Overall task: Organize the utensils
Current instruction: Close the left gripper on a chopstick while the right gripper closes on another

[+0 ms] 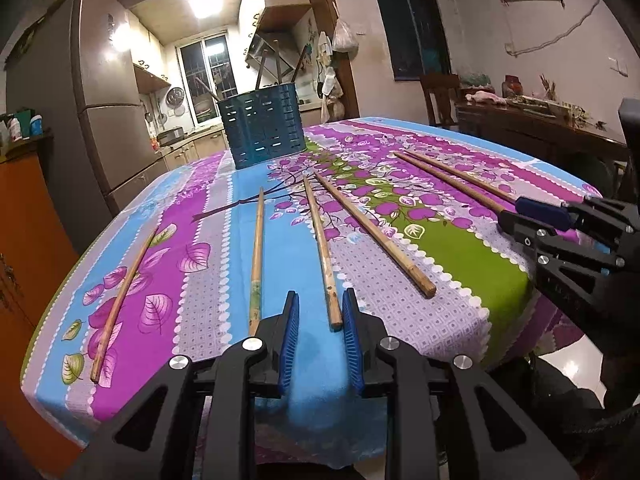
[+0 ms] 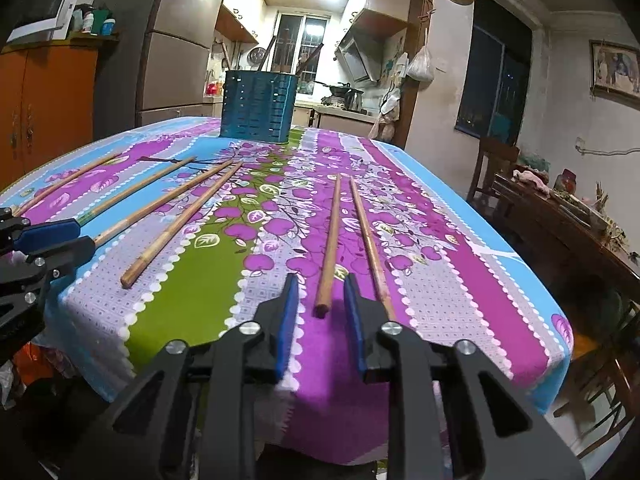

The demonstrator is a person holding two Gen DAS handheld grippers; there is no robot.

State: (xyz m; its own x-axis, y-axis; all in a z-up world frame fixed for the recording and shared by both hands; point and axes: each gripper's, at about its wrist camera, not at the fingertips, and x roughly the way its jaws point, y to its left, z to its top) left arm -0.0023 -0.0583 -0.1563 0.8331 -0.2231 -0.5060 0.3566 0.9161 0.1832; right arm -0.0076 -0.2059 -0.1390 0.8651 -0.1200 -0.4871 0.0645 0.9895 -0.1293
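Note:
Several wooden chopsticks lie on the flowered tablecloth [image 1: 460, 264]. A blue perforated holder [image 1: 262, 128] [image 2: 258, 108] stands at the far side with a few sticks upright in it. My left gripper [image 1: 320, 304] is open, and the near end of one chopstick [image 1: 322, 252] lies between its blue pads with a gap on the left. My right gripper [image 2: 320, 284] is open too, straddling the near end of another chopstick [image 2: 330, 240]; its twin [image 2: 368, 236] lies just right of the right finger. Each gripper shows at the other view's edge: right gripper [image 1: 510, 214], left gripper [image 2: 80, 236].
The tablecloth hangs over the near table edge [image 2: 320, 420]. A wooden side table [image 2: 568, 224] with clutter and a chair [image 1: 440, 96] stand to the right. A fridge [image 1: 104, 92] and an orange cabinet [image 2: 48, 96] are on the left. The kitchen lies behind the holder.

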